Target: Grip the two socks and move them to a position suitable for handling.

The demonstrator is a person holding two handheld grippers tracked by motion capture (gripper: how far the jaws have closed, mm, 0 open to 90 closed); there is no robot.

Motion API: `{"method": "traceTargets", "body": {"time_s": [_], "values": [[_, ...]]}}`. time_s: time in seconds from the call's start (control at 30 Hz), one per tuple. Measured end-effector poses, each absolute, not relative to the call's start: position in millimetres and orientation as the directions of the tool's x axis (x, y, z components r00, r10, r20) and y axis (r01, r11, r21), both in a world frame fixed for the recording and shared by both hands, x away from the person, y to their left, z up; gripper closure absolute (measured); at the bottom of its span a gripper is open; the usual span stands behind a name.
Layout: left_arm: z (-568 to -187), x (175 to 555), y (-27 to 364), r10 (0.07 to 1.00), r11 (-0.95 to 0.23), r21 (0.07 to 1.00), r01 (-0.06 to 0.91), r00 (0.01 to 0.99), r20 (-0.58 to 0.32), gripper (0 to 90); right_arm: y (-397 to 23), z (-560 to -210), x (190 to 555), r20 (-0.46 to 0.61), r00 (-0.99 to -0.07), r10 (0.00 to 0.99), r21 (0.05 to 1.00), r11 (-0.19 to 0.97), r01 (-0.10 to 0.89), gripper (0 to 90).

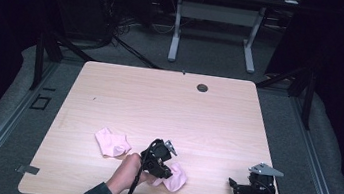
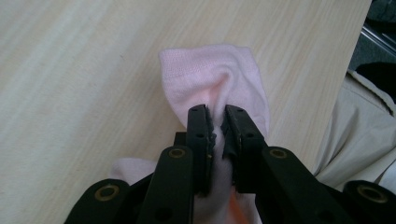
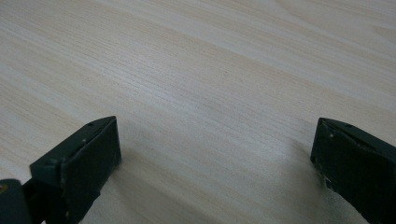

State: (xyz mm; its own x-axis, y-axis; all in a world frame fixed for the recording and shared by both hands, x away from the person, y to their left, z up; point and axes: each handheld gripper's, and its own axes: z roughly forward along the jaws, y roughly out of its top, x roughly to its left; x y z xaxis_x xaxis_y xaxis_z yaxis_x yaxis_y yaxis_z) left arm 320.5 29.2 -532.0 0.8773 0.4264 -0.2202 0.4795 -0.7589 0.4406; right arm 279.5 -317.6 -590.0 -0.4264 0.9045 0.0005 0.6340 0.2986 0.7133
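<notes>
- So there's a pink sock (image 2: 212, 79) pinched in the left hand-held gripper (image 2: 217, 126). The jaws are clamped tight on a fold of the fabric, and you can see it bunched up between the black pads in the left gripper view.
- That sock sits near the front edge of the counter (image 1: 169, 101), a bit right of the middle, and most of it seems to be lying on the wood, though I can't really tell from above whether part of it is lifted.
- The person's left hand (image 1: 130, 169) is wrapped around the gripper body, sleeve coming in from the bottom of the high view.
- A second pink sock (image 1: 112, 142) lies crumpled just to the left, near the first one but not touching it.
- Over at the right front corner, the right hand-held gripper (image 1: 239, 186) rests low over bare wood with its jaws spread wide, nothing between them.
- Beyond the counter there's grey floor (image 1: 215, 57) and the legs of another table (image 1: 176, 32).
</notes>
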Motion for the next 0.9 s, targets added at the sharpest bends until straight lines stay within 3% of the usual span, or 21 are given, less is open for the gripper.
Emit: {"method": "traceTargets", "body": {"time_s": [0.13,0.33,0.5,0.67,0.9], "values": [[-541,318,27,0.415,-0.773,0.425,0.472,0.882,-0.224,74.4,-318,-590,279,0.000,-0.426,0.905,0.713,0.299,0.634,0.7],[-534,317,33,0.428,-0.766,0.441,0.469,0.882,-0.195,35.7,-318,-590,279,-0.001,-0.429,0.903,0.714,0.301,0.632,0.8],[-515,318,51,0.479,-0.727,0.474,0.496,0.862,-0.167,14.9,-318,-590,279,-0.001,-0.429,0.903,0.714,0.301,0.632,0.8],[-498,327,85,0.567,-0.665,0.504,0.551,0.812,-0.139,3.9,-318,-590,280,-0.001,-0.429,0.903,0.714,0.301,0.632,0.9],[-492,344,140,0.664,-0.578,0.517,0.631,0.732,-0.150,0.0,-318,-590,279,0.001,-0.428,0.904,0.714,0.299,0.633,0.9]]}}
